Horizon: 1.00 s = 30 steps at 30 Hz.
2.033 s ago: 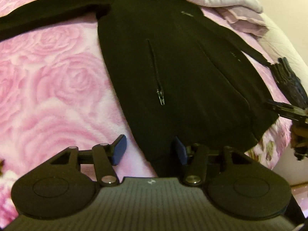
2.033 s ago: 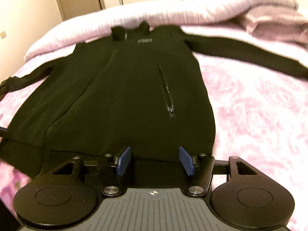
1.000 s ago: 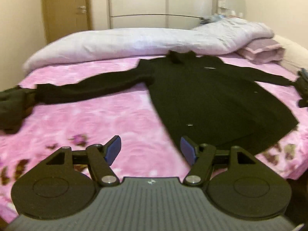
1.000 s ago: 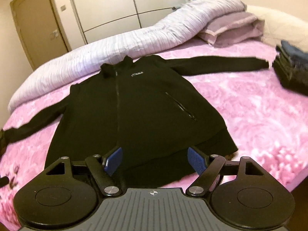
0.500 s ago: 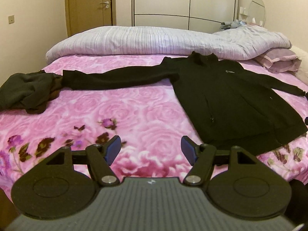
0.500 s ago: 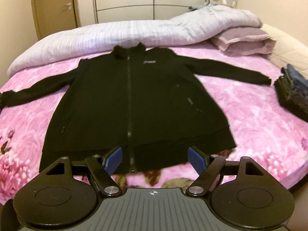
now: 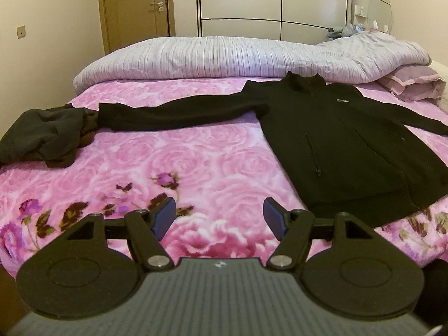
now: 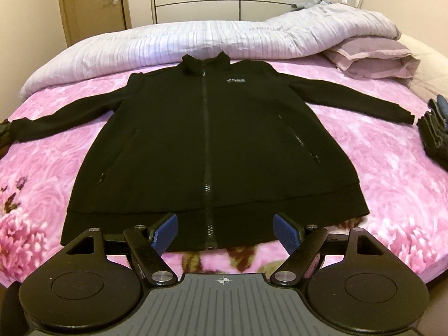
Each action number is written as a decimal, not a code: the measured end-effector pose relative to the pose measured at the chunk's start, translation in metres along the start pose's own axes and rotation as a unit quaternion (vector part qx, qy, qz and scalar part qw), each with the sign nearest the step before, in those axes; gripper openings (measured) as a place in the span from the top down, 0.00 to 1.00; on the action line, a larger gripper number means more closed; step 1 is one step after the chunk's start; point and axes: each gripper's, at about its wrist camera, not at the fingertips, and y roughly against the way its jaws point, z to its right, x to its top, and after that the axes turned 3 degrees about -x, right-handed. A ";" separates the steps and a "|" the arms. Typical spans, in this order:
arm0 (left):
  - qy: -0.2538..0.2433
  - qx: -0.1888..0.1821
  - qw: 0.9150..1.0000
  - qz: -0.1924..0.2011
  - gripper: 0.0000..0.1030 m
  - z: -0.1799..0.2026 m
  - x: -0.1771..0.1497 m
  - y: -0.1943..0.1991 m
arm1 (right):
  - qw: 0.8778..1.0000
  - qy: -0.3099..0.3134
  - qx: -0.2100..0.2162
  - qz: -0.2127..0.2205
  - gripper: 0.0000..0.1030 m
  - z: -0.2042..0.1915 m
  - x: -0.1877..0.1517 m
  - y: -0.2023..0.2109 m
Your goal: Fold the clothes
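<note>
Pink bedspread (image 8: pixel 392 173) bears one spread black jacket (image 8: pixel 196 140); both tools, left tool (image 7: pixel 219 215) and right tool (image 8: pixel 225 231), gape empty.

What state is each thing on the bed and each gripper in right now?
Black zip jacket: spread flat, zipped, sleeves out.
Dark crumpled garment: bunched, unfolded.
Folded dark clothes: stacked.
Striped duvet: rolled back.
Door: closed.
Left gripper: open, empty.
Right gripper: open, empty.
</note>
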 end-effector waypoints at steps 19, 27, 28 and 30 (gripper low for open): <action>-0.022 0.061 0.998 0.020 0.34 -0.048 0.012 0.003 | 0.986 0.065 0.126 0.083 0.24 -0.083 0.027 0.001; -0.066 0.104 0.992 0.040 0.34 -0.136 0.039 -0.049 | 0.910 0.279 0.258 0.165 0.28 -0.254 0.061 -0.049; -0.076 0.109 0.990 0.040 0.34 -0.149 0.043 -0.059 | 0.899 0.303 0.268 0.167 0.37 -0.279 0.067 -0.061; -0.091 0.121 0.988 0.037 0.34 -0.176 0.054 -0.079 | 0.878 0.348 0.281 0.170 0.47 -0.330 0.077 -0.086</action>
